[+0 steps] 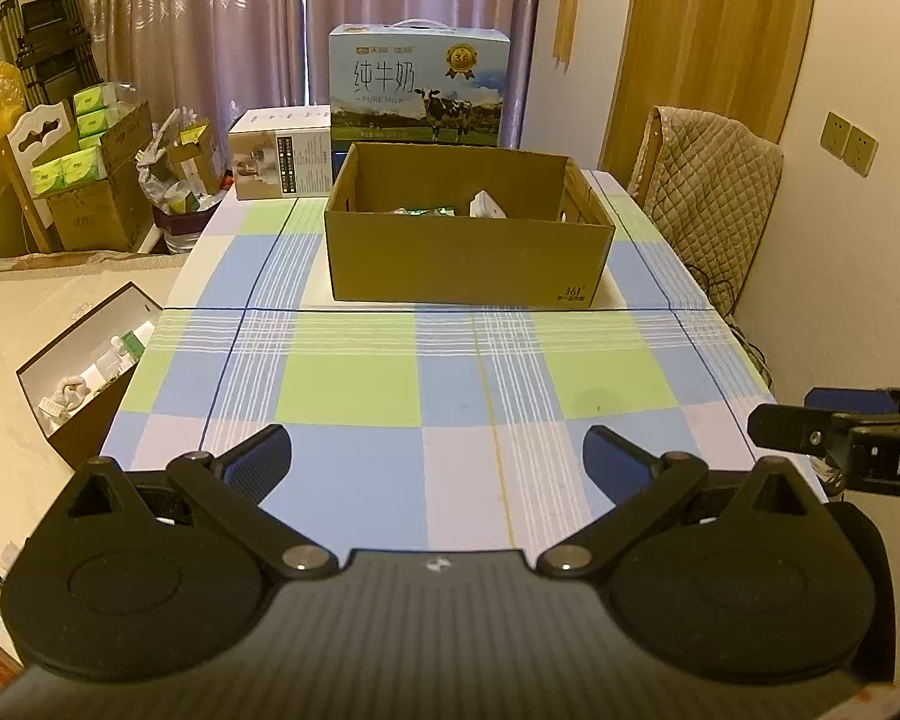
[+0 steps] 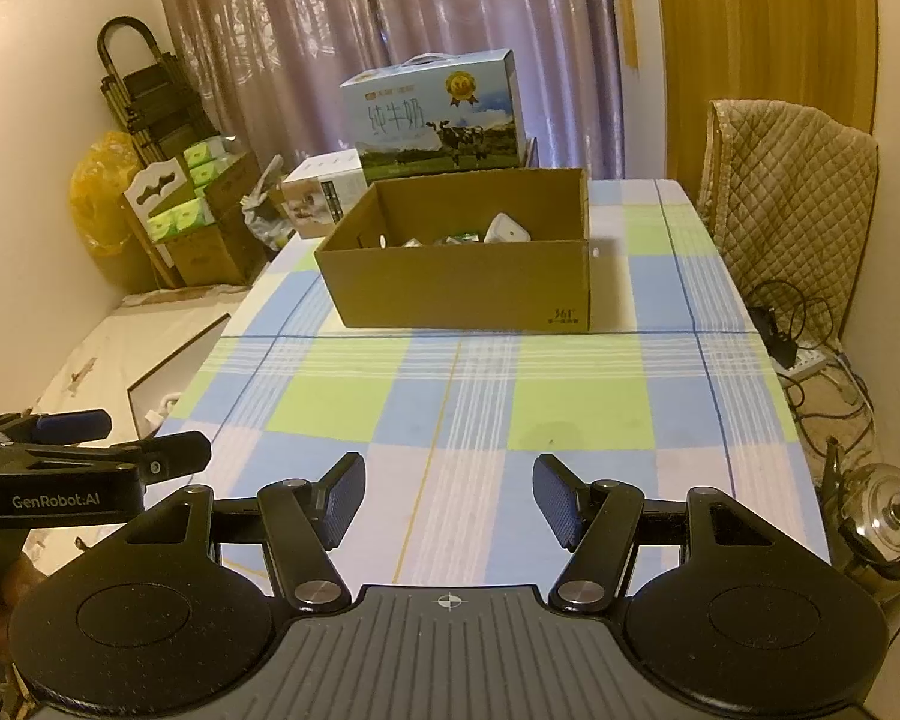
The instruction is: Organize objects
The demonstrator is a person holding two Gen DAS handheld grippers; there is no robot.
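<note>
We hold left tool (image 1: 435,459) and right tool (image 2: 448,498) apart, empty, above checked-cloth worktop (image 1: 354,384); small items sit collected inside brown cardboard box (image 1: 468,267), likely task near done.

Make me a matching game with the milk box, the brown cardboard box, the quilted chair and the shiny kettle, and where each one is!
Things:
1. milk box
2. brown cardboard box
3. quilted chair
4. shiny kettle

Places:
A. on the checked tablecloth, with small items inside
B. low down, off the table's right side near the cables
C. at the table's far end, behind the open box
D. beside the table's right edge, by the wall

Pairs: 1-C, 2-A, 3-D, 4-B
</note>
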